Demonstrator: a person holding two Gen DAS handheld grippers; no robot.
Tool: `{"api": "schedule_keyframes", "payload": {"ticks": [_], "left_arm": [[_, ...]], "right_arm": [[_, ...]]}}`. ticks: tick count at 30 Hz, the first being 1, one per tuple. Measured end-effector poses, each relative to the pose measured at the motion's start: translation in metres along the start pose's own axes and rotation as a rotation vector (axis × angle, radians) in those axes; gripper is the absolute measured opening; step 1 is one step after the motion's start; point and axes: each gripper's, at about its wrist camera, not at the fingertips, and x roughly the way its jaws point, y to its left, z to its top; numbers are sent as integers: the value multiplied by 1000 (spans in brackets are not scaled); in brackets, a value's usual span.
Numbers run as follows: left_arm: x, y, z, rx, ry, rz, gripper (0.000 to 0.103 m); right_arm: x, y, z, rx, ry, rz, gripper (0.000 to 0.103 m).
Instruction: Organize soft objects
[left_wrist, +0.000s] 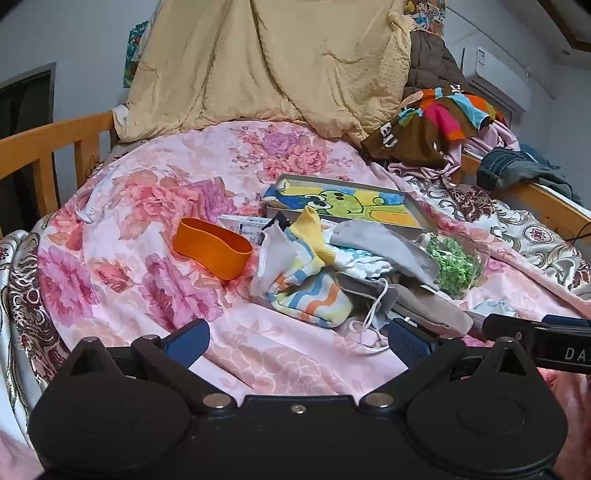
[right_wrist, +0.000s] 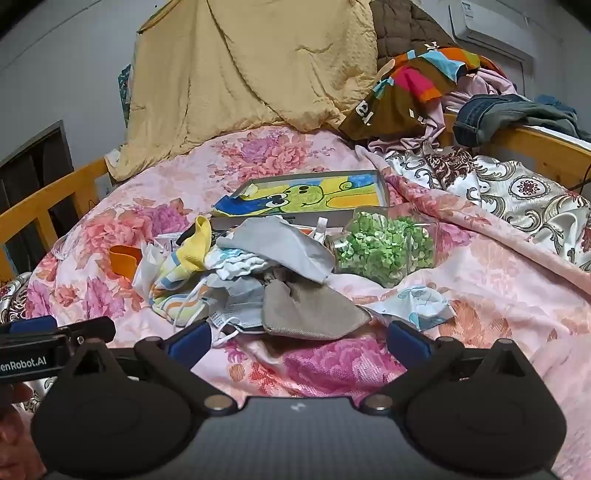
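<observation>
A pile of soft things lies on the pink floral bedspread (left_wrist: 155, 236): a striped sock (left_wrist: 314, 295), a yellow sock (left_wrist: 314, 229), a grey cloth mask (left_wrist: 384, 247), a taupe pouch (right_wrist: 310, 310) and blue face masks (right_wrist: 240, 306). My left gripper (left_wrist: 297, 341) is open and empty, just short of the pile. My right gripper (right_wrist: 297, 339) is open and empty, in front of the taupe pouch. An orange band (left_wrist: 212, 247) lies left of the pile.
A grey box with a cartoon towel (left_wrist: 343, 201) sits behind the pile. A clear jar of green bits (right_wrist: 384, 247) lies to the right. A yellow quilt (left_wrist: 266, 62) hangs at the back. Clothes (left_wrist: 439, 122) pile on the wooden rail at right.
</observation>
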Motion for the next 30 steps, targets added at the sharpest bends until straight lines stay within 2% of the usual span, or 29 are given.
{"api": "schedule_keyframes", "payload": {"ticks": [30], "left_arm": [[-2, 0, -3, -12, -14, -12, 102]], "right_arm": [[-1, -2, 0, 6, -1, 4, 103]]}}
